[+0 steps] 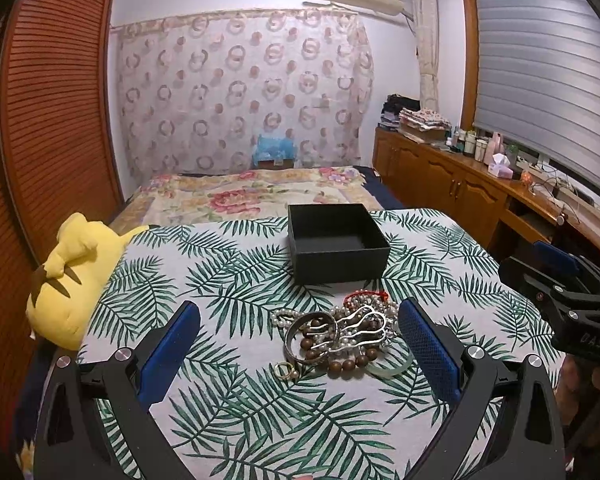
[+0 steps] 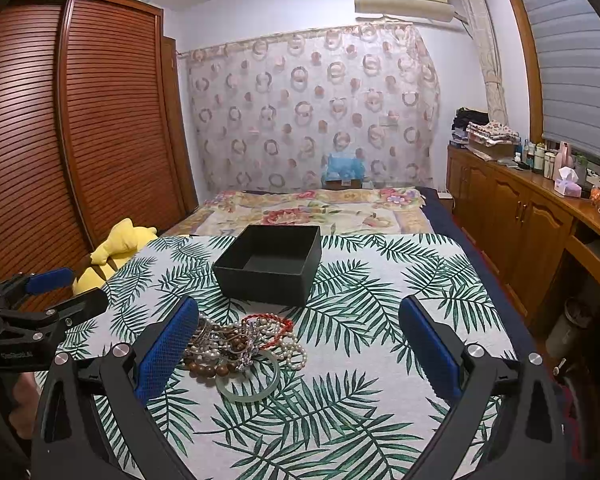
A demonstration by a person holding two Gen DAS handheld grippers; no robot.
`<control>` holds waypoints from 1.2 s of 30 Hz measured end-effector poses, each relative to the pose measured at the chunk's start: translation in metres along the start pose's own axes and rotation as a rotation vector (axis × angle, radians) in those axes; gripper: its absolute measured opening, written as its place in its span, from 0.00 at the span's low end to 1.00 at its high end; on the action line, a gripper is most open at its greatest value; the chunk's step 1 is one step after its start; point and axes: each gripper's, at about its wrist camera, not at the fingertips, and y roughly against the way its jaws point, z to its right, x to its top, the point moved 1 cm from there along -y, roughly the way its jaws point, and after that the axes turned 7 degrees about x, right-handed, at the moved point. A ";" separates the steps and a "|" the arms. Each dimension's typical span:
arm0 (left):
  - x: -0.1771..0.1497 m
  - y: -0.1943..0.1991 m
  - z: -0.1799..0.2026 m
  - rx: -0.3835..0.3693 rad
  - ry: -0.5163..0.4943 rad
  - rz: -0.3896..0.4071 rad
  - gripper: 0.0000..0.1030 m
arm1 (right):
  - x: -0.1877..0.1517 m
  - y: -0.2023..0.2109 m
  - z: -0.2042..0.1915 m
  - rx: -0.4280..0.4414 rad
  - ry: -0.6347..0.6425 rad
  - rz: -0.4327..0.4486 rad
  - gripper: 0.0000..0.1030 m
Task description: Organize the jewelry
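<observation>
A tangled pile of jewelry [image 1: 336, 334] lies on the leaf-print cloth: pearl strands, a wooden bead bracelet, a silver bangle, a pale green jade bangle [image 2: 248, 384], a red cord bracelet and a small gold ring [image 1: 285, 369]. An open, empty black box [image 1: 336, 244] stands just behind the pile; it also shows in the right wrist view [image 2: 270, 266]. My left gripper [image 1: 300, 344] is open, its fingers on either side of the pile. My right gripper [image 2: 298, 344] is open, with the pile [image 2: 240, 344] by its left finger.
The leaf-print cloth [image 1: 228, 280] covers a table at the foot of a bed [image 1: 252, 192]. A yellow plush toy [image 1: 72, 280] lies at the left edge. A wooden wardrobe stands at the left, and a cluttered wooden sideboard [image 2: 540, 208] at the right.
</observation>
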 end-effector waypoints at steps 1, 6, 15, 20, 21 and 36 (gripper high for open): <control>0.000 0.000 0.000 0.000 0.001 0.000 0.93 | 0.000 0.000 0.000 0.000 0.000 0.000 0.98; 0.002 0.001 -0.001 0.001 0.001 0.001 0.93 | 0.000 0.000 -0.001 0.000 0.000 0.001 0.98; 0.003 0.001 -0.002 0.002 0.003 0.002 0.93 | 0.000 0.000 -0.001 0.001 0.000 0.001 0.98; 0.003 0.002 -0.002 0.002 0.002 0.002 0.93 | 0.000 -0.001 -0.001 0.000 0.000 0.002 0.98; 0.003 0.002 -0.002 0.002 0.002 0.003 0.93 | 0.000 -0.001 -0.001 0.001 0.000 0.002 0.98; 0.003 0.002 -0.001 0.002 0.001 0.003 0.93 | 0.002 0.001 -0.003 0.006 0.000 0.004 0.98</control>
